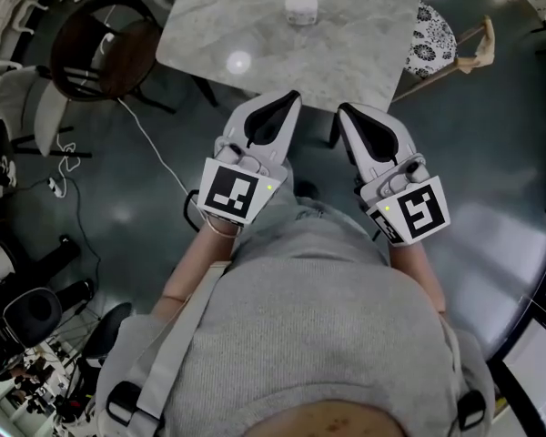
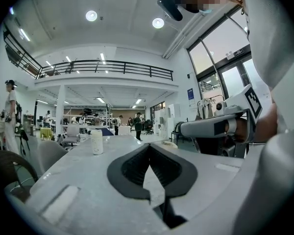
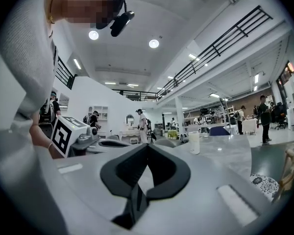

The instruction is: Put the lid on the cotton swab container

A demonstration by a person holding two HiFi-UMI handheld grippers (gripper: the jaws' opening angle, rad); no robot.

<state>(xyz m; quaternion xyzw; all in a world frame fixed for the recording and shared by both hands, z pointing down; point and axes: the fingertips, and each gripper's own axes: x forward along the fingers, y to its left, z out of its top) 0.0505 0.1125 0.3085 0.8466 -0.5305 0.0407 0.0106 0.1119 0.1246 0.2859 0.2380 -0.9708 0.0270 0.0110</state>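
Left claw [image 1: 294, 96], right claw [image 1: 342, 108] pressing shut, holding nothing, hovering by desk [image 1: 346, 53] edge; cotton swab container [image 1: 301, 9] sitting far off, lid unclear.

Marble-look table [image 1: 346, 53] — smooth, glossy; cotton swab container [image 1: 301, 9] — matt plastic.

The left gripper [image 2: 149, 149] has its jaws closed together, nothing between them. Beyond, the cotton swab container [image 2: 97, 142] stands upright on the table [image 2: 116, 140], toward its far edge. The right gripper [image 2: 186, 129] is alongside.
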